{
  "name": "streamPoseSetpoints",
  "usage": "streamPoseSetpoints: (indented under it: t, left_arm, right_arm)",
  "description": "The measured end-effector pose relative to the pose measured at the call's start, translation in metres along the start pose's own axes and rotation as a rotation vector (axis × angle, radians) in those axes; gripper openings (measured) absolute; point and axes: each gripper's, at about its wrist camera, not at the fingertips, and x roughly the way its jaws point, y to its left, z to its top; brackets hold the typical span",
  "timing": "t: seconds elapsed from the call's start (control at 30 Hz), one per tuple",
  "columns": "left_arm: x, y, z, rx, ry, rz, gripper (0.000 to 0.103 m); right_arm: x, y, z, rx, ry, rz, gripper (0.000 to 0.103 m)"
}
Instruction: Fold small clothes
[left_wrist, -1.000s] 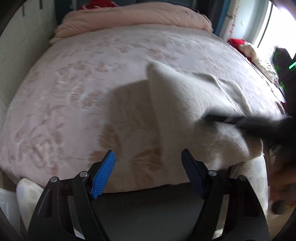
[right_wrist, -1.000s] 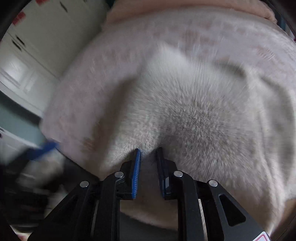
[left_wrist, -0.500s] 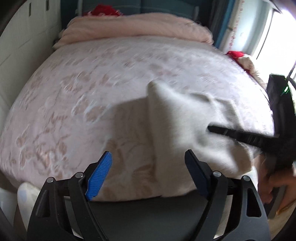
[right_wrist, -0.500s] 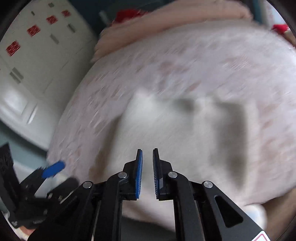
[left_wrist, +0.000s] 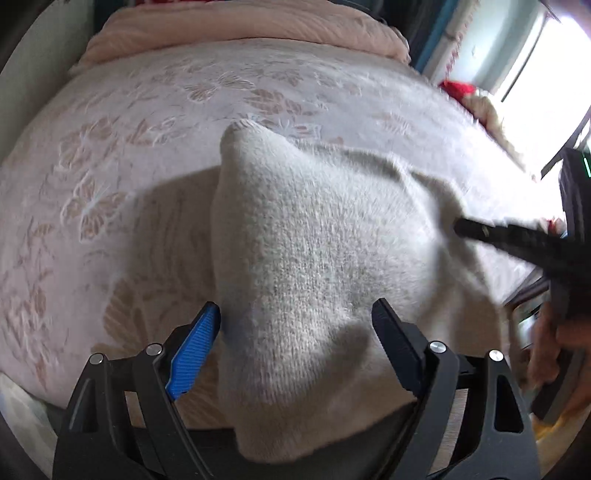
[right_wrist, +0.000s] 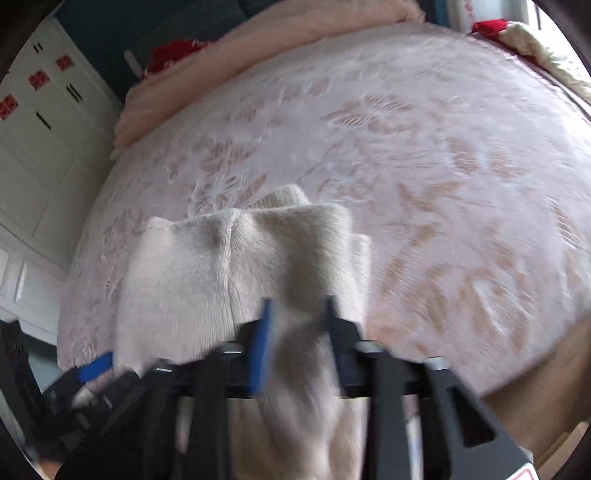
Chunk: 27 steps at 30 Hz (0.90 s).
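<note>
Bed (left_wrist: 110, 155): covered with pink floral spread.
Left tongs (left_wrist: 295, 325): spread wide over near edge of garment, pads clear of cloth.
Knit garment (left_wrist: 314, 240): cream, bunched at near edge of bed, partly hanging over.
Right tongs (right_wrist: 297, 325): just been opening, parted, blurred; fold of garment between pads, no pinch visible.

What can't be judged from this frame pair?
- Right wrist view: right gripper motion-blurred; jaws have just been opening, contact with the knit garment unclear.
- Both views: garment's near hem cut off behind the grippers.
- Left wrist view: left gripper open; garment type unclear.
</note>
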Motion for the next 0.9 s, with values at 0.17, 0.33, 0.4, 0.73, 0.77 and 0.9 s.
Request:
streamPoseSetpoints:
  t: [0.17,0.33,0.4,0.73,0.77,0.9]
  left_arm:
    - [-0.022,0.023,0.003,-0.127,-0.037,-0.104,0.095]
    - [0.018,0.033,0.003,-0.17,0.065,-0.152,0.095]
    - [0.035,0.035,0.001,-0.184,0.122,-0.173,0.095]
    - [0.065,0.035,-0.002,-0.223,0.156,-0.21,0.089]
    - [0.062,0.032,0.0,-0.217,0.159,-0.234,0.077]
    - [0.038,0.017,0.012,-0.17,0.139,-0.205,0.049]
  right_arm:
    - [0.018,-0.02,-0.031,0.051,0.121,0.079,0.066]
    - [0.061,-0.027,-0.032,0.093,0.17,0.133,0.083]
    - [0.07,-0.03,-0.031,0.13,0.181,0.173,0.092]
    - [0.082,-0.016,-0.021,0.18,0.177,0.274,0.047]
    - [0.078,-0.012,-0.02,0.179,0.171,0.266,0.04]
    - [0.041,0.012,-0.01,0.128,0.091,0.25,0.035]
